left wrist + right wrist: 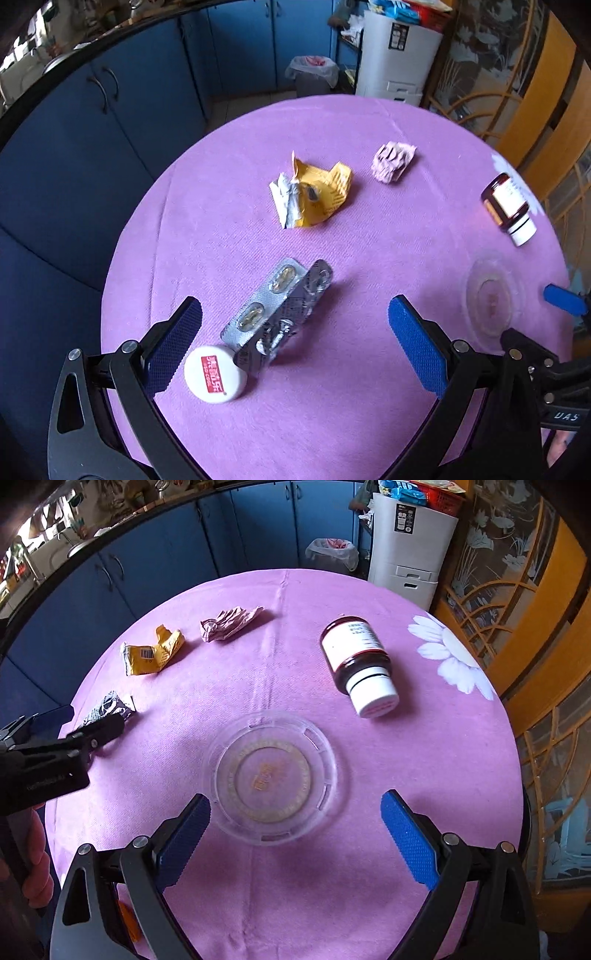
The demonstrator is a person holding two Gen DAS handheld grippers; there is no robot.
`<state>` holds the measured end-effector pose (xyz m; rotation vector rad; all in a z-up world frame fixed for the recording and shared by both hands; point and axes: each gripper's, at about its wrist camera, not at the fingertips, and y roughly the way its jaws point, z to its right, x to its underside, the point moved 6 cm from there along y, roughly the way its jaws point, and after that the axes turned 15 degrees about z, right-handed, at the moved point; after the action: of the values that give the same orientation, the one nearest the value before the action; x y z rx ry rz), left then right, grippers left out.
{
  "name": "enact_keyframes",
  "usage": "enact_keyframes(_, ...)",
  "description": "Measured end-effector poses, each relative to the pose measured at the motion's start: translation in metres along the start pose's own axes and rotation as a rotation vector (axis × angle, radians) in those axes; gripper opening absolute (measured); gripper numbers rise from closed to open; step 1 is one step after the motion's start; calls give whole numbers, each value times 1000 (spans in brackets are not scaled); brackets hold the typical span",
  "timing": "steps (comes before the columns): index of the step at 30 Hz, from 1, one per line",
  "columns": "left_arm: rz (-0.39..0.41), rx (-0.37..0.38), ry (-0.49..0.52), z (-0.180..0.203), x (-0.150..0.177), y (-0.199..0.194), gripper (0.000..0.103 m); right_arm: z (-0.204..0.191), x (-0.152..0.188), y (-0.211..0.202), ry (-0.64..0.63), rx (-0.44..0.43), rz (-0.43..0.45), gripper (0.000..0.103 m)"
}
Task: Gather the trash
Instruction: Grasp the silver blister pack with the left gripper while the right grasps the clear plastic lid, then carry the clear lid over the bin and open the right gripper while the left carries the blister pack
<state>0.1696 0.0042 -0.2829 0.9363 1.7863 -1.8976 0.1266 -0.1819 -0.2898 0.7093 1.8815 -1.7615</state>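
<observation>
Lying loose on the purple-clothed round table point(369, 387): silver foil blister strips point(275, 308) framed by the released left claw point(295, 321); clear round plastic lid point(275, 777) before the released right claw point(295, 814) — both poised for pickup.

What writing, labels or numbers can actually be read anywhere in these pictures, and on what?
"UAS": white letters on the black body of the right tool, partly cut off.
White cap: white characters on a red label, too blurred to read.
Brown bottle: printed label, too small to read.
Yellow wrapper: a barcode, digits unreadable.
Clear lid: faint embossed ring text, unreadable.
White bin: black sticker, unreadable.
Left tool's body: faint lettering, unreadable.
</observation>
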Motion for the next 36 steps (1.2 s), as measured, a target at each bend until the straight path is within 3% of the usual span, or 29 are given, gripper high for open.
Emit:
enact_keyframes(2, -10, 4, 11, -2, 2, 5, 99, -2, 0, 3, -4, 5, -7, 91)
enact_keyframes(5, -25, 5, 20, -6, 6, 9, 90, -6, 1, 10, -11, 11, -20, 91)
enact_keyframes(7, -46, 12, 14, -9, 10, 14, 75, -9, 1, 13, -18, 17, -26, 91)
enact_keyframes(9, -69, 23, -2, -13, 14, 18, 68, -11, 1, 16, -23, 17, -29, 91)
enact_keyframes(12, -58, 23, 4, -15, 13, 16, 48, -13, 1, 17, -29, 28, -26, 91)
enact_keyframes(14, -55, 28, -6, -15, 15, 13, 40, -13, 1, 13, -43, 51, -6, 74)
enact_keyframes(15, -52, 19, -6, -16, 14, 11, 33, -14, 1, 13, -64, 66, -11, 44)
enact_keyframes(16, -48, 18, -9, -17, 14, 10, 28, -15, 0, 11, -67, 67, 1, 37)
enact_keyframes(18, -32, 17, -19, -18, 11, 4, 23, -14, -2, 10, -79, 62, -4, 6)
enact_keyframes(28, 45, -3, -54, -18, -14, -24, 22, -10, -9, -15, -86, 36, 69, 5)
enact_keyframes(36, 89, 20, -34, 6, -24, -47, 22, 3, -18, -41, -62, 46, 139, 4)
